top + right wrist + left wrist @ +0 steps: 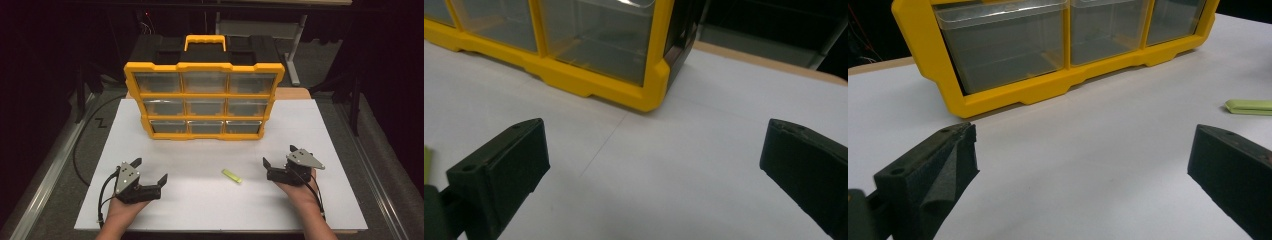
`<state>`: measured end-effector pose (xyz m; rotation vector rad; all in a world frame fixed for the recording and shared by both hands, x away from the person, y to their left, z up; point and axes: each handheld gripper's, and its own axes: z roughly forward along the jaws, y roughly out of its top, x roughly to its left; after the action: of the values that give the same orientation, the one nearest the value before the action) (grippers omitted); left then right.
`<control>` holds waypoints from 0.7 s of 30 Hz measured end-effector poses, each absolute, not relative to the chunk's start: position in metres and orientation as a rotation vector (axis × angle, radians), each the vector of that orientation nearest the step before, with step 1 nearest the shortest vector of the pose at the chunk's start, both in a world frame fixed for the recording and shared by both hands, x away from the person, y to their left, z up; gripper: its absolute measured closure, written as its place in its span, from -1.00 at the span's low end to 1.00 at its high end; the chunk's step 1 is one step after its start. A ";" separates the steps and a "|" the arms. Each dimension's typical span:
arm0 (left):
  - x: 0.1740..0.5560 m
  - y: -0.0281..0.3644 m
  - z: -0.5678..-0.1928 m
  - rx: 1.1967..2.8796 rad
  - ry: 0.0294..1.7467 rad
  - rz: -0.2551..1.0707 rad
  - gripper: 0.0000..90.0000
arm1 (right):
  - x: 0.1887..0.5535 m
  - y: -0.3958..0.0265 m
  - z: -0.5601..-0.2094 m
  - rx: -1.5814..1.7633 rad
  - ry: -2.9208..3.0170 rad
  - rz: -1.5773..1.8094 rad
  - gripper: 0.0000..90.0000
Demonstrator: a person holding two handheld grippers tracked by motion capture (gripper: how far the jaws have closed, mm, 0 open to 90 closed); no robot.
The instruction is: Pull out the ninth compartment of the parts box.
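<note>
A: The drawer cabinet is yellow with a black top; its drawers are clear.

B: The small strip is pale green; the counter white; both tongs black.

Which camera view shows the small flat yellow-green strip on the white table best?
The high view shows the small flat yellow-green strip best: it lies whole on the white table, between both grippers. The left gripper view cuts it at the right edge; the right gripper view catches a sliver at its left edge.
</note>
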<state>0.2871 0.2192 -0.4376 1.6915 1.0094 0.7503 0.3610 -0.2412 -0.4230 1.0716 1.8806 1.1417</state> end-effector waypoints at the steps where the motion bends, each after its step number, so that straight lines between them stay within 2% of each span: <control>1: 0.287 0.219 -0.438 1.691 1.011 0.745 -0.99 | 0.363 -0.241 -0.422 1.068 1.872 1.143 -0.98; 14: 0.285 0.223 -0.434 1.669 1.003 0.687 -0.98 | 0.389 -0.236 -0.421 1.089 1.868 1.108 -0.98; 21: 0.286 0.222 -0.435 1.682 0.992 0.708 -0.98 | 0.394 -0.237 -0.419 1.076 1.862 1.091 -0.98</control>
<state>0.2859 0.2225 -0.4354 1.6824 0.9916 0.7082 0.3937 -0.2368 -0.4188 1.0760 1.8622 1.0906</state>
